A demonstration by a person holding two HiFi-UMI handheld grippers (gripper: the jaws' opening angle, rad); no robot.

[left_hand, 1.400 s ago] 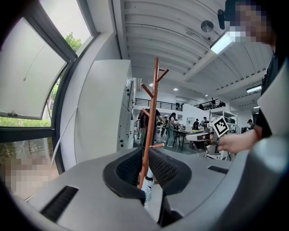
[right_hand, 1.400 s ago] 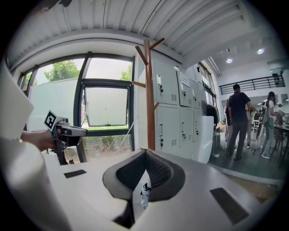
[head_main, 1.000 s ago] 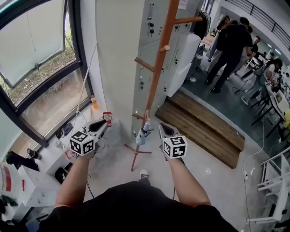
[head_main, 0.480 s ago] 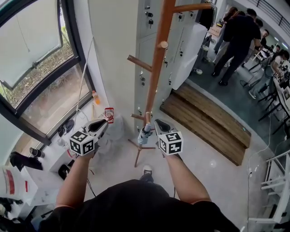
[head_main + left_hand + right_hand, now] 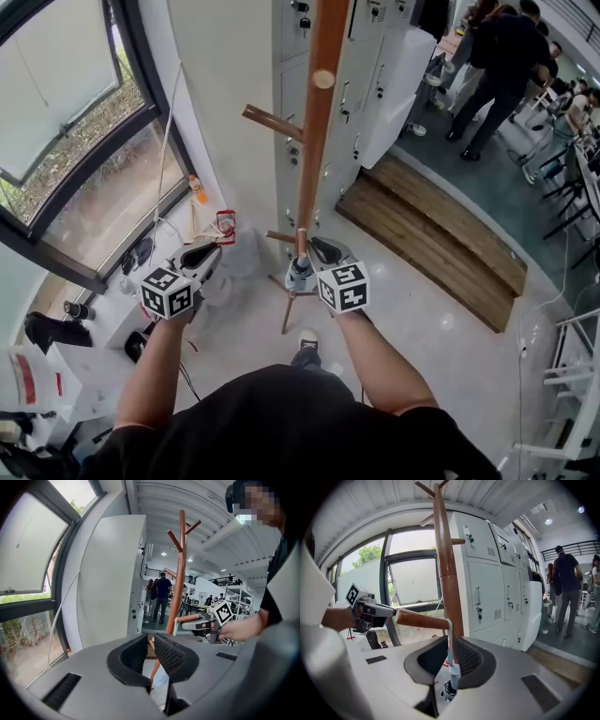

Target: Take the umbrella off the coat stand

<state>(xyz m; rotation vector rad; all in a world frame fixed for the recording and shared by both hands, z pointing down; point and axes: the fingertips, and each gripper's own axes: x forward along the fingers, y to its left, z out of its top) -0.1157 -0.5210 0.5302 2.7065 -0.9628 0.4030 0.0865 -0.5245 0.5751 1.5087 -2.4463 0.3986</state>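
A brown wooden coat stand (image 5: 319,112) rises straight ahead. From its low peg (image 5: 417,619) a small folded pale blue umbrella (image 5: 299,274) hangs by a thin strap. My right gripper (image 5: 323,246) is up against the umbrella. In the right gripper view the strap and the umbrella's top (image 5: 453,672) hang in the gap between the jaws of that gripper (image 5: 451,644), which stand open. My left gripper (image 5: 211,246) is held to the left of the stand, apart from it. Its jaws (image 5: 151,641) show a narrow gap with nothing in it.
Grey lockers (image 5: 375,75) stand right behind the stand, with a large window (image 5: 75,141) at the left. A wooden step (image 5: 431,244) lies to the right and several people (image 5: 497,66) stand beyond it. A bottle (image 5: 195,187) and other clutter line the floor under the window.
My right gripper has moved left, from beside the umbrella to around its strap. The stand has come closer in the head view. The left gripper has hardly moved.
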